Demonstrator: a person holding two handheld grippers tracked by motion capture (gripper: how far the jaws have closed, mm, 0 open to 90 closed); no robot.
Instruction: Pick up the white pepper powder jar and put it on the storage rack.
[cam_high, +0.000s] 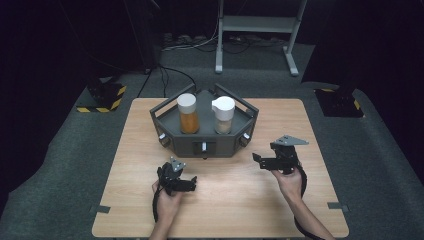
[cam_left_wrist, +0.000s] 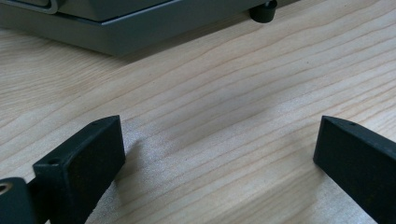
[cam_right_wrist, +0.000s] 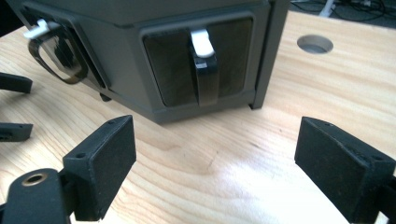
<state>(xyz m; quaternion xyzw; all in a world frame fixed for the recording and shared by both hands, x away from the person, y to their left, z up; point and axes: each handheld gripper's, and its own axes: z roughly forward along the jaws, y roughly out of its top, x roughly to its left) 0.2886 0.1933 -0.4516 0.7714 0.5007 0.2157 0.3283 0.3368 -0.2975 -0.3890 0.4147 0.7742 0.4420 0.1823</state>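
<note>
A grey six-sided stand (cam_high: 204, 145) sits at the back middle of the wooden table (cam_high: 225, 210). It holds an orange-filled jar (cam_high: 188, 114) and a pale-filled jar (cam_high: 223, 115), both with white lids. My left gripper (cam_high: 192, 181) rests low in front of the stand, open over bare wood (cam_left_wrist: 219, 154). My right gripper (cam_high: 257, 160) hovers at the stand's front right corner, open with nothing between its jaws (cam_right_wrist: 215, 158). It faces a dark panel with a white-tipped lever (cam_right_wrist: 203, 65). The stand's base edge (cam_left_wrist: 116, 32) lies just ahead of the left gripper.
A second panel with a ring-shaped handle (cam_right_wrist: 58, 56) lies left of the lever panel. A round hole (cam_right_wrist: 315, 43) is cut in the table beyond the stand's corner. On the grey floor behind stand a white frame (cam_high: 257, 30) and two striped black-yellow bases (cam_high: 102, 97).
</note>
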